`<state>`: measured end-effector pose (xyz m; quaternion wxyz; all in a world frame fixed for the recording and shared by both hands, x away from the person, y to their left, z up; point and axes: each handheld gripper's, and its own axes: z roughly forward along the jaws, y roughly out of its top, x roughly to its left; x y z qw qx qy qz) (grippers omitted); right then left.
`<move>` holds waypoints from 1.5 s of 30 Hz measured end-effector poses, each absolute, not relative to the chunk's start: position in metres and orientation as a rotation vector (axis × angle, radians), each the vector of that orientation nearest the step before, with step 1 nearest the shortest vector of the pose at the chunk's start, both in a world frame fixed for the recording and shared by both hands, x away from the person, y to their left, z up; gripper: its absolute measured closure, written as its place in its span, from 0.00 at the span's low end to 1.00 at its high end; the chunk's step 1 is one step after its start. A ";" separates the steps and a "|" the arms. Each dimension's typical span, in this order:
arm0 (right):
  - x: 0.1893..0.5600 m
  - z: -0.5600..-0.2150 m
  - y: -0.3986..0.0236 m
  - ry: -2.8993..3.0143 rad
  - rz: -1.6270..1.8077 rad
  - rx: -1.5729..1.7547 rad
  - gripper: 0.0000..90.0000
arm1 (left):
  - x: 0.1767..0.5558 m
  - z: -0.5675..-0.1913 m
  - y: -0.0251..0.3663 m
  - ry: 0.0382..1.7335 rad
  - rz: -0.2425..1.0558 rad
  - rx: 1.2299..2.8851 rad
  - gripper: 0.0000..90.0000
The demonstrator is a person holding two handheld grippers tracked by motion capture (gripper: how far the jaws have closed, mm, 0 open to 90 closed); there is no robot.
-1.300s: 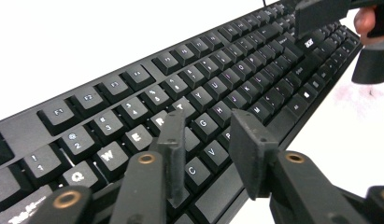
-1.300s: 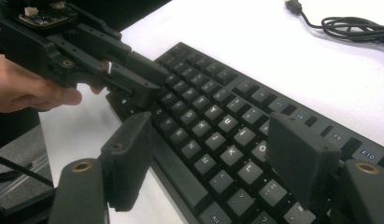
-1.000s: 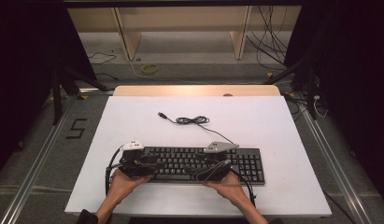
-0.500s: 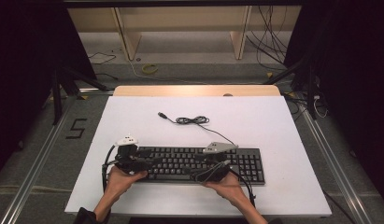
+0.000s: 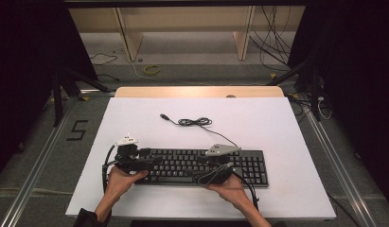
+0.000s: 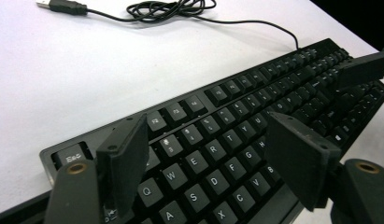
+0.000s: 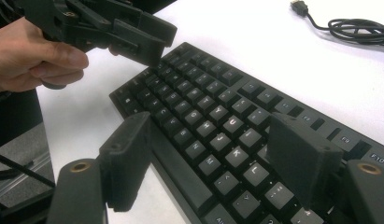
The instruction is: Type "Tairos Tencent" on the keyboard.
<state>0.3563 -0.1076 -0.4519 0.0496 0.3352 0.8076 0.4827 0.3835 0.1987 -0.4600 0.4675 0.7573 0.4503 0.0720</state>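
Both grippers sit low over the near edge of the keyboard, and we read them as spread apart with nothing between the jaws. Our left gripper hangs above the letter block at the keyboard's left end, its two black jaws straddling the Q-to-G keys with clear air between them; in the high view it appears at that same end, the left hand just behind it at the table's near edge. Our right gripper hovers over the middle keys, one jaw out past the near rim and the other above the rows farther in, also released. From above, it lies nearer the keyboard's middle than its right end. The keyboard lies flat on the white table, its long axis running left to right across us, so each hand has one stretch of it directly ahead, the left hand nearer the left end. Its cable trails away toward the far side in a loose coil, plug free. Whether either jaw actually touches a key we cannot quite tell; they seem just above.
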 end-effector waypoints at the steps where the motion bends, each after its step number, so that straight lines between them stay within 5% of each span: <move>1: 0.356 -0.452 -0.108 2.461 1.471 1.022 0.36 | 0.384 -0.460 0.199 1.106 0.176 1.860 0.34; 14: 0.355 -0.452 -0.107 2.464 1.479 1.019 0.36 | 0.392 -0.460 0.201 1.141 0.194 1.872 0.48; 32: 0.355 -0.451 -0.106 2.466 1.475 1.017 0.36 | 0.393 -0.465 0.191 1.082 0.203 2.011 0.96; 45: 0.355 -0.452 -0.106 2.469 1.472 1.016 0.36 | 0.396 -0.470 0.181 1.069 0.178 2.062 0.99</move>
